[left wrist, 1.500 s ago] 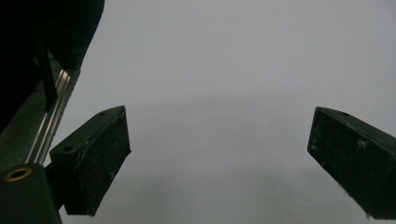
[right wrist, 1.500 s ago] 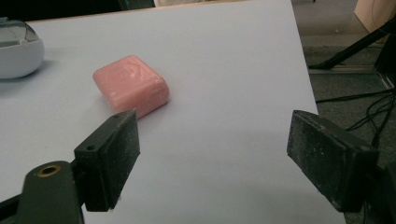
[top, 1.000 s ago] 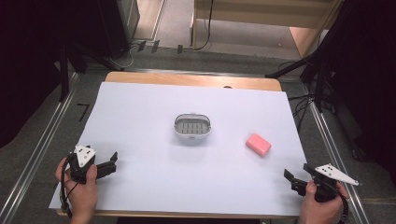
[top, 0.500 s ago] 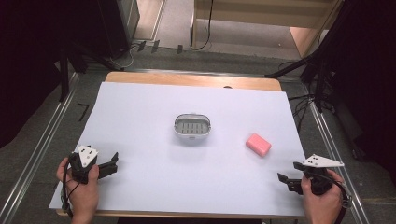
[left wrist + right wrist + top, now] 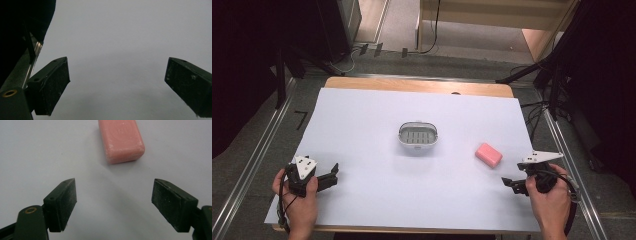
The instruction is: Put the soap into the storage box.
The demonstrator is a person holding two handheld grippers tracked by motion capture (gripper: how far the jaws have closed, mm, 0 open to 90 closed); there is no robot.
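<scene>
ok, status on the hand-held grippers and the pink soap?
Right hand-held gripper open, jaws just been closing, nothing between them. Pink soap flat on the sheet just ahead, untouched. Left hand-held gripper open. Path to the soap clear; soap dish off mid-table.

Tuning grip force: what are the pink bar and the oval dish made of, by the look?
Pink rectangular bar: probably soap; matte, waxy face with rounded edges, a faint moulded oval and whitish scuffs. Grey oval slotted dish: likely plastic with a pale, smooth rim, though metal can't be ruled out at this distance.
</scene>
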